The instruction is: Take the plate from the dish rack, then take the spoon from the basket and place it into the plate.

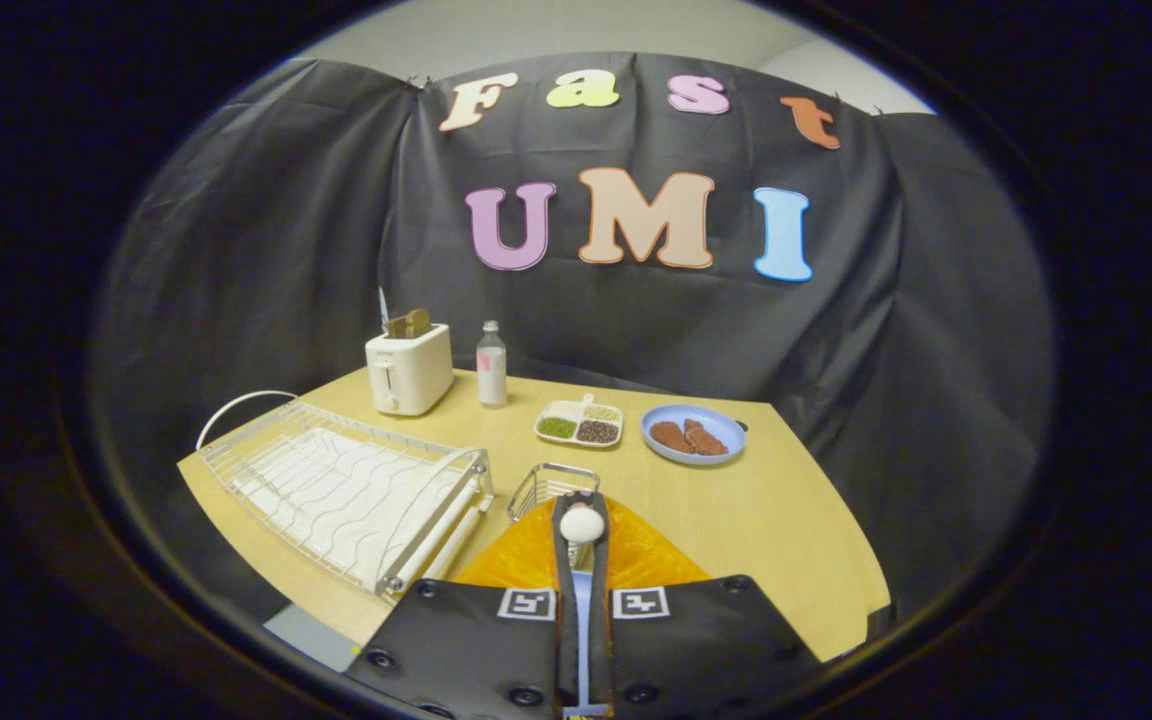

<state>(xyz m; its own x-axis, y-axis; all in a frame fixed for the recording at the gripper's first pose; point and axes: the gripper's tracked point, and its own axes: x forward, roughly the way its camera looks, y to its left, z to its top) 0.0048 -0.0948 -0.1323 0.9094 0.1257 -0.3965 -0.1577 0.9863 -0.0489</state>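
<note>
The tongs [582, 540] are clamped on the spoon [582, 523], its bowl sticking up between their tips over the orange plate [636, 555] just beneath. The basket [548, 483] sits just ahead, the rack [336, 490] to their left on the counter [776, 510].

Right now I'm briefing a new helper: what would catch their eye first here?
The spoon, clamped between the closed jaws of the gripper, sits over an orange plate just ahead. Beside them stands a bare wire dish rack, with a toaster and a blue plate of food beyond.
</note>
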